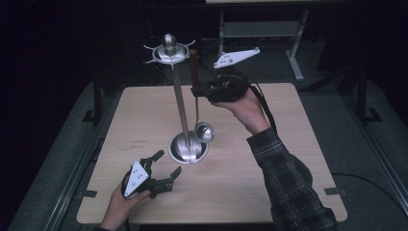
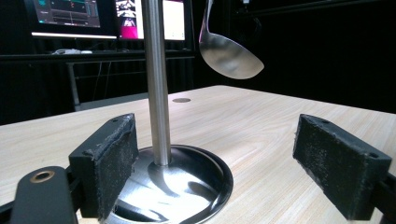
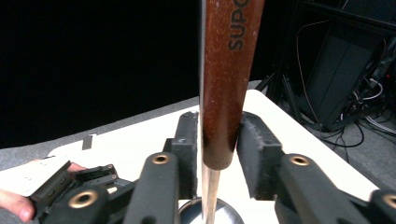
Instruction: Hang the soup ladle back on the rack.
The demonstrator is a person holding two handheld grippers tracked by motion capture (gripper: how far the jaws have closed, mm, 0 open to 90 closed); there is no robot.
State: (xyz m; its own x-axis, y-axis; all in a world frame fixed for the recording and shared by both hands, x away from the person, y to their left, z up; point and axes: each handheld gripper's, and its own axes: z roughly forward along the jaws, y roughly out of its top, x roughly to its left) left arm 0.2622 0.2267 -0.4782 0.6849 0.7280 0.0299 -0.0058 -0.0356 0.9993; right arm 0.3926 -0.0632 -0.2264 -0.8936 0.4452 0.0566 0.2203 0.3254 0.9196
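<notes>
A steel utensil stand rises mid-table: round base [image 1: 188,149], thin pole [image 1: 180,101], hook ring on top [image 1: 168,50]. A ladle hangs upright beside the pole, with its brown handle [image 1: 194,67] up near the hooks and its steel bowl [image 1: 204,131] just above the base. My right gripper [image 1: 197,90] is held high, its pads against both sides of the brown handle [image 3: 226,84]. My left gripper [image 1: 168,162] rests low near the table's front, open. Its pads flank the base [image 2: 187,186] and pole [image 2: 156,84] without touching, and the ladle bowl [image 2: 231,56] hangs beyond.
The light wood table [image 1: 288,159] has bare room to the right and behind the stand. A small round inset [image 2: 181,100] sits in the tabletop. Another table's metal frame [image 1: 293,43] stands behind, and lit monitors [image 2: 93,14] are in the dark background.
</notes>
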